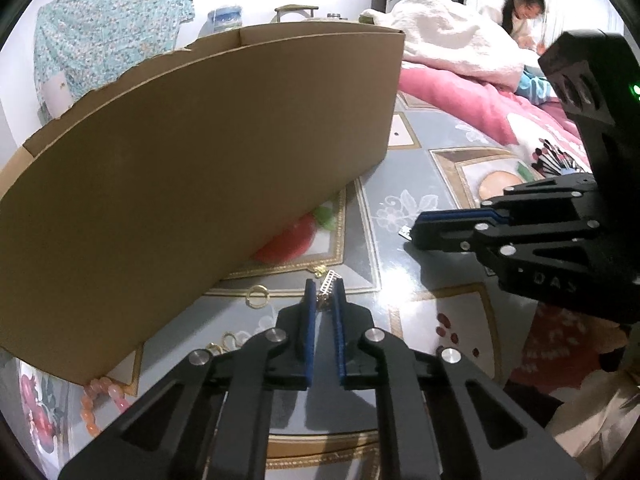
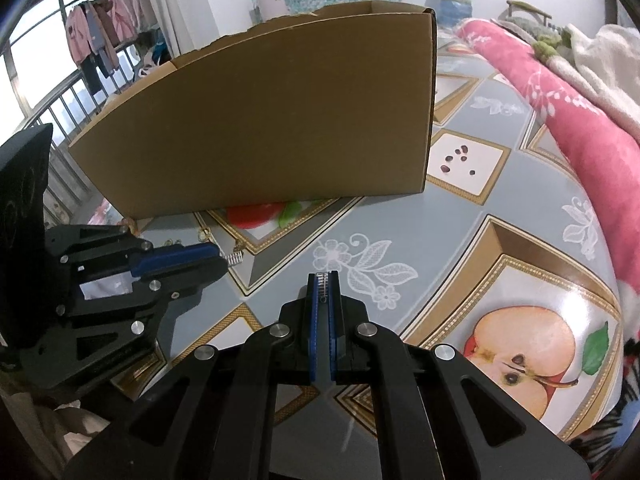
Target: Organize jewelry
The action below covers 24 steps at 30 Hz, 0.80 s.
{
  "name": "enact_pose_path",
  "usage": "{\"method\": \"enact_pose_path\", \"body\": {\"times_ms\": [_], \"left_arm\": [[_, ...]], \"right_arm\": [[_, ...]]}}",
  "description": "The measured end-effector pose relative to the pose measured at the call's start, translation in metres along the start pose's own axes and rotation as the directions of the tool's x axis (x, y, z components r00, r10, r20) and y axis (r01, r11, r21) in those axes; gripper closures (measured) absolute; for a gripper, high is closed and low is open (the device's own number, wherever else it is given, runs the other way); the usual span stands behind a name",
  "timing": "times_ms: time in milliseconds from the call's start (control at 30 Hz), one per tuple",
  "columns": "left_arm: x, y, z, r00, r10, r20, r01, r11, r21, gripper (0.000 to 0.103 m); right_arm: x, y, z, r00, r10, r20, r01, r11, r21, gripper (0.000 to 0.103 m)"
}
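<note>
Left tool (image 1: 323, 294) pinched on small silver ladder-shaped charm (image 1: 329, 280), frame centre, just off desk (image 1: 420, 292). Right tool (image 2: 324, 284) clamped on similar silver piece (image 2: 322, 280). Thin grips; either could slip before reaching cardboard box (image 1: 200, 168), upper left.

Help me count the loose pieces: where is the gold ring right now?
In the left wrist view the gold ring lies on the patterned tablecloth, just left of the left tongs and near the cardboard box's bottom edge.
</note>
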<state>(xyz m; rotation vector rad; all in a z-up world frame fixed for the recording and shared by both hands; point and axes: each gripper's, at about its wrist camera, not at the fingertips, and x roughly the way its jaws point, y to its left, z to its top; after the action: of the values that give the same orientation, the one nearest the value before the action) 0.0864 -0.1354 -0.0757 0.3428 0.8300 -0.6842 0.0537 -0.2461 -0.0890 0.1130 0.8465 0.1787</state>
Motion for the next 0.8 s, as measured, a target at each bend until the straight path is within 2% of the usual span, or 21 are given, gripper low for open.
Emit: {"method": "enact_pose_path", "body": {"times_ms": [167, 433, 800], "left_arm": [[-0.004, -0.003, -0.004, 1.0, -0.021, 0.007, 0.021, 1.0, 0.003, 0.1], [-0.006, -0.001, -0.006, 0.998, -0.054, 0.022, 0.055, 0.998, -0.025, 0.101], [-0.018, 0.007, -0.008, 0.993, -0.08, 0.083, 0.085, 0.995, -0.052, 0.101]], "right_arm": [[0.0, 0.001, 0.0, 1.0, -0.006, 0.001, 0.006, 1.0, -0.006, 0.1], [-0.004, 0.001, 0.001, 1.0, -0.002, -0.022, 0.002, 1.0, -0.001, 0.103], [-0.012, 0.004, 0.004, 1.0, -0.013, -0.011, 0.013, 1.0, 0.003, 0.101]]}}
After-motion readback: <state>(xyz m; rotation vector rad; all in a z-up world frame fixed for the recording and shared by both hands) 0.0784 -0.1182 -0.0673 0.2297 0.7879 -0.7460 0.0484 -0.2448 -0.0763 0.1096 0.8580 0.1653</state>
